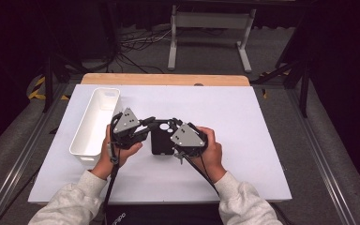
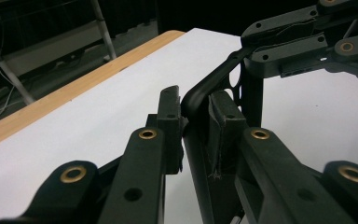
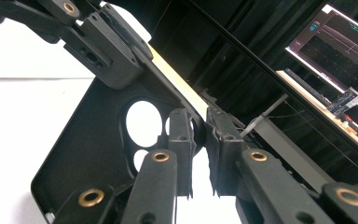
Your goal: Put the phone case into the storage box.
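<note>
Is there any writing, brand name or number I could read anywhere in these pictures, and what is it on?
Nothing can be read for certain.
Dark item at the table's near edge: a pale printed mark, too small and blurred to read.
Monitor: coloured lines of text, too blurred to read.
Black phone case, white bin, left gripper, right gripper: no writing visible.

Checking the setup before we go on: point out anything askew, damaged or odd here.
Nothing looks damaged or spilled. The black phone case is tilted up off the table, clamped at its edges by the left gripper and right gripper.

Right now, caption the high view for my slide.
Both hand-held grippers, left and right, pinch a black phone case beside a white bin.
</note>
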Motion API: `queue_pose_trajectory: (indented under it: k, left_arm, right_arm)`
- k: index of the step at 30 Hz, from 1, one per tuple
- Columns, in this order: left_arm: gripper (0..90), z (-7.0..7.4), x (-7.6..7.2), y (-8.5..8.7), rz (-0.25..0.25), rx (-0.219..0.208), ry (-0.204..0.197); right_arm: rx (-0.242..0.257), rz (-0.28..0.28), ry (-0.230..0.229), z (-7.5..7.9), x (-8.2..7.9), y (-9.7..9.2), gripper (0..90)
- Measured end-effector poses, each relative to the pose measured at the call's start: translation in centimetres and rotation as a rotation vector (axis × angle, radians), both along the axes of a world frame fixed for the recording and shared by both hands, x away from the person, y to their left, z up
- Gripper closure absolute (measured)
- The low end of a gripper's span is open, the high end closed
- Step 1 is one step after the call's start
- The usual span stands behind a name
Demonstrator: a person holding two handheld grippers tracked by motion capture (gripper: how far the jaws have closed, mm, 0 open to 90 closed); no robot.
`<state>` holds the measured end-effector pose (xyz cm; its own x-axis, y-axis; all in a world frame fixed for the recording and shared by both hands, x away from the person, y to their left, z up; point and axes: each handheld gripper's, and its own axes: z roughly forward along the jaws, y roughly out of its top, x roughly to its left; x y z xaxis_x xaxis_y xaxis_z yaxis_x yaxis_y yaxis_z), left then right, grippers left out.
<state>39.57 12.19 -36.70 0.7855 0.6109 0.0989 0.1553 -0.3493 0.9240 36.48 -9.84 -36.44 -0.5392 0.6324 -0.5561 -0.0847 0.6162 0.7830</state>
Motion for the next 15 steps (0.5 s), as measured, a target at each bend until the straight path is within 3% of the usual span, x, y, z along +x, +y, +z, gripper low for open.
queue_pose_trajectory:
  k: [9, 15]
  left_arm:
    - [80.6, 0.11, -0.12, 0.25, -0.029, -0.009, 0.001]
    - [80.8, 0.11, -0.27, 0.36, -0.033, -0.017, -0.015]
  right_arm:
    - [0.000, -0.001, 0.001, 0.09, 0.06, -0.19, 81.2]
    - [0.040, 0.013, 0.020, 0.15, 0.13, -0.45, 79.4]
